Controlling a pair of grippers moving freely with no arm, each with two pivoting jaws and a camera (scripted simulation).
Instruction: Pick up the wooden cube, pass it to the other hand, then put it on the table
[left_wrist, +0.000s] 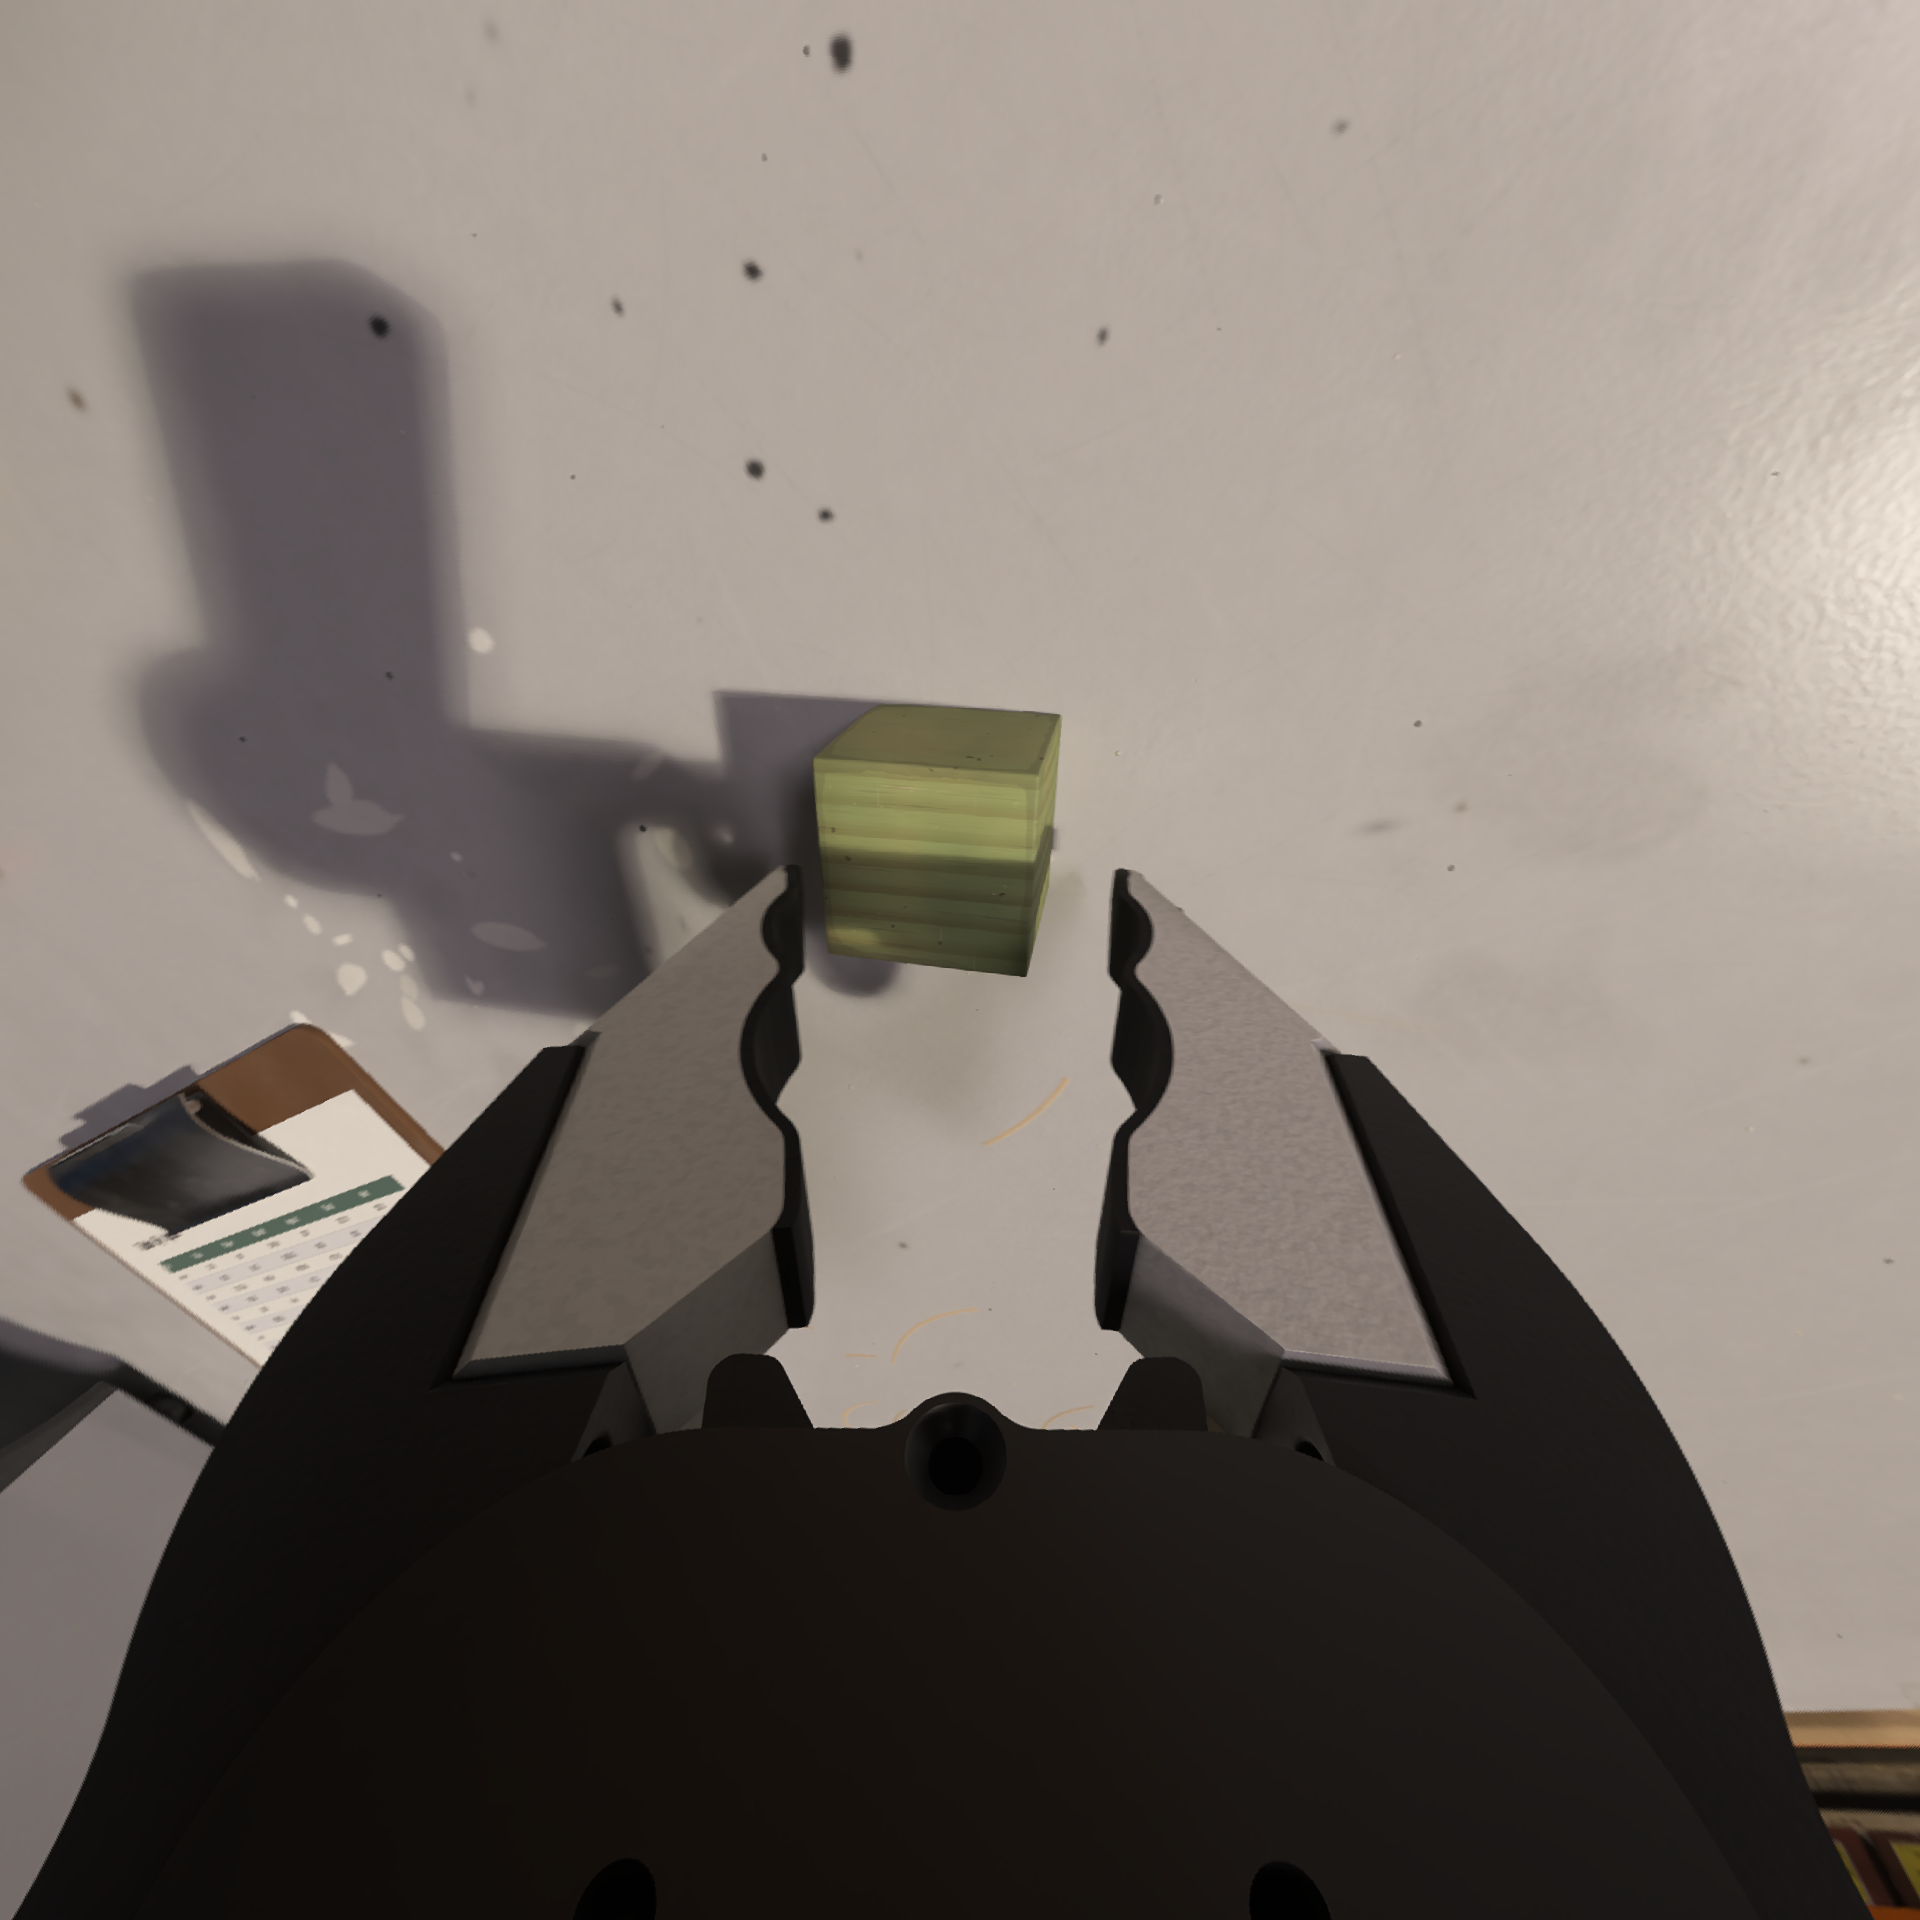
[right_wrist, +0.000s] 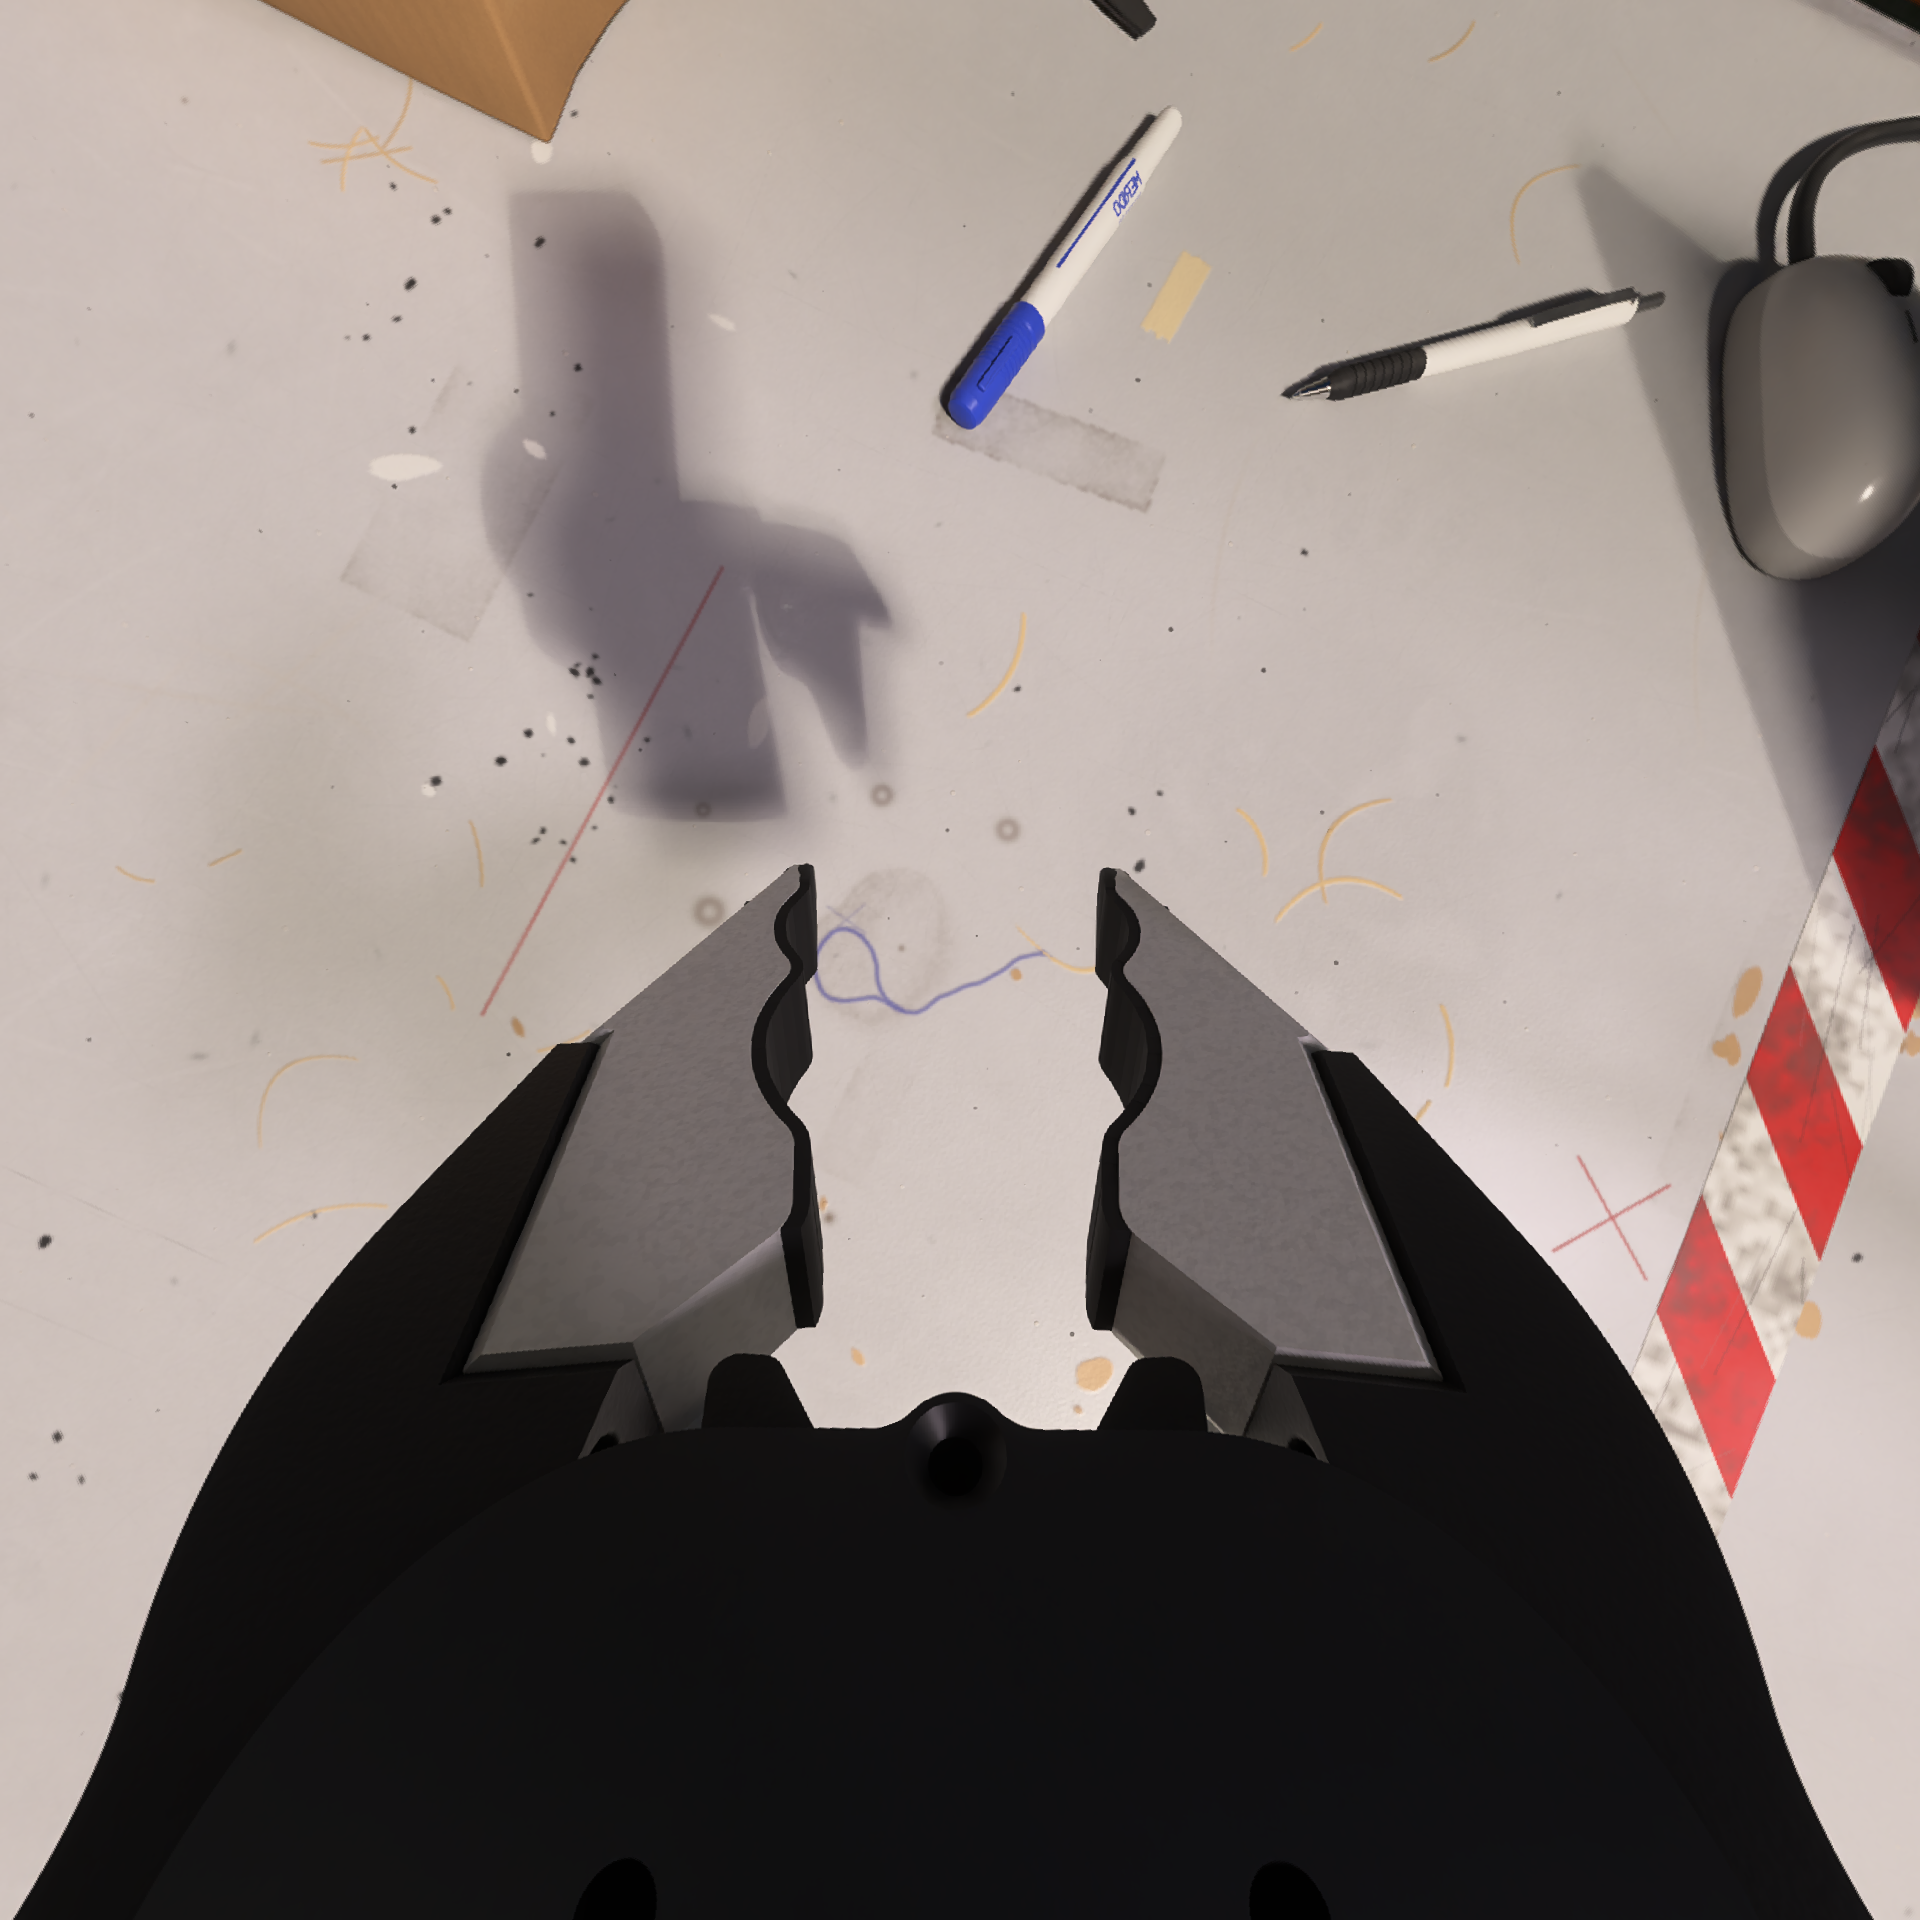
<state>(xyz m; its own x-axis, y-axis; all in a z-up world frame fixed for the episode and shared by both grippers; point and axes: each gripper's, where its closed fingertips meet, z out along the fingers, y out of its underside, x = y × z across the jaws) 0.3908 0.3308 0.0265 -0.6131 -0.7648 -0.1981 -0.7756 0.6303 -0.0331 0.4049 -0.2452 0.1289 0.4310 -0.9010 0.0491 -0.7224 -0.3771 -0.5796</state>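
A yellow-green wooden cube with layered grain stands on the white table in the left wrist view. My left gripper is open and empty. Its fingertips reach the cube's near face, one at each side, and the cube lies just beyond the tips, not between the pads. My right gripper is open and empty above bare table. The cube does not show in the right wrist view.
A clipboard with a paper lies at the left gripper's near left. In the right wrist view lie a blue-capped marker, a pen, a grey mouse, a cardboard box corner and red-and-white striped tape.
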